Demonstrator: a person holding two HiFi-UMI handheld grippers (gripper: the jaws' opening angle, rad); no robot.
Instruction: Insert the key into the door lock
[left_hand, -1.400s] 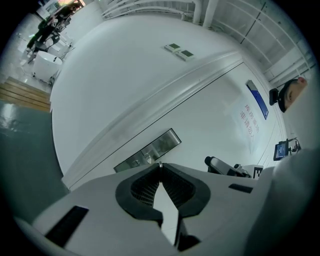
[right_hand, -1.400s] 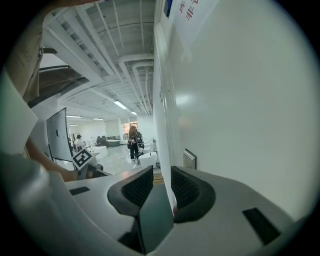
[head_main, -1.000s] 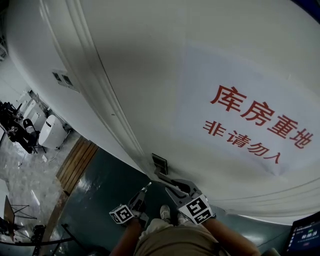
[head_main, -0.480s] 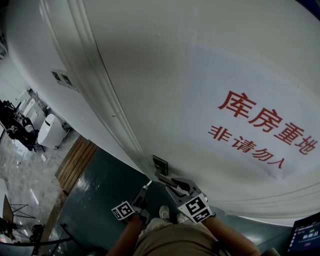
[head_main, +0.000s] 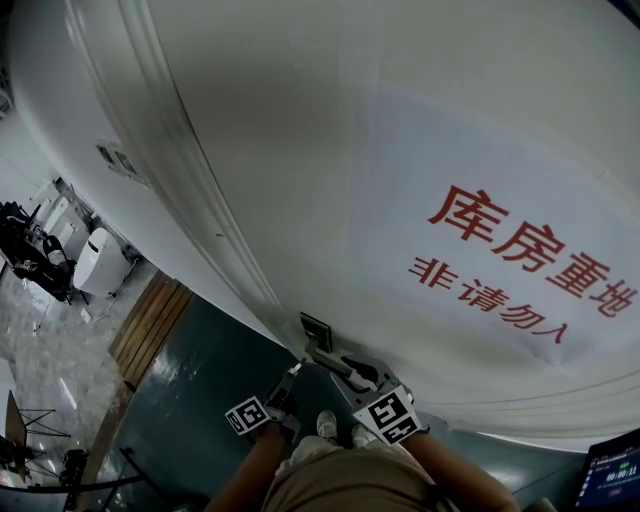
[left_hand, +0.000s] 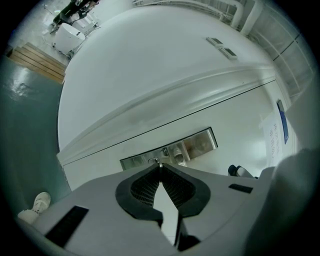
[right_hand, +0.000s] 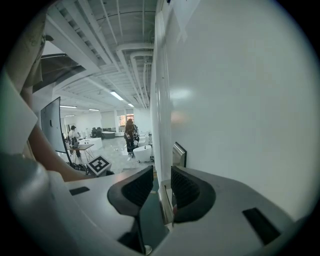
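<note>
Left gripper view is showing the left gripper (left_hand: 159, 165) with its jaws clamping the key (left_hand: 158, 161), tip hanging just short of the lock (left_hand: 197, 144). If it is arriving tilted, it is risking skating off or twisting loose. The right gripper (right_hand: 162, 187) jaws are standing apart around the handle (right_hand: 164, 202).

White door (head_main: 300, 150); red lettering on pale sign (head_main: 500, 190); dark teal floor (head_main: 215, 370); silver lock plate (left_hand: 170, 150).
</note>
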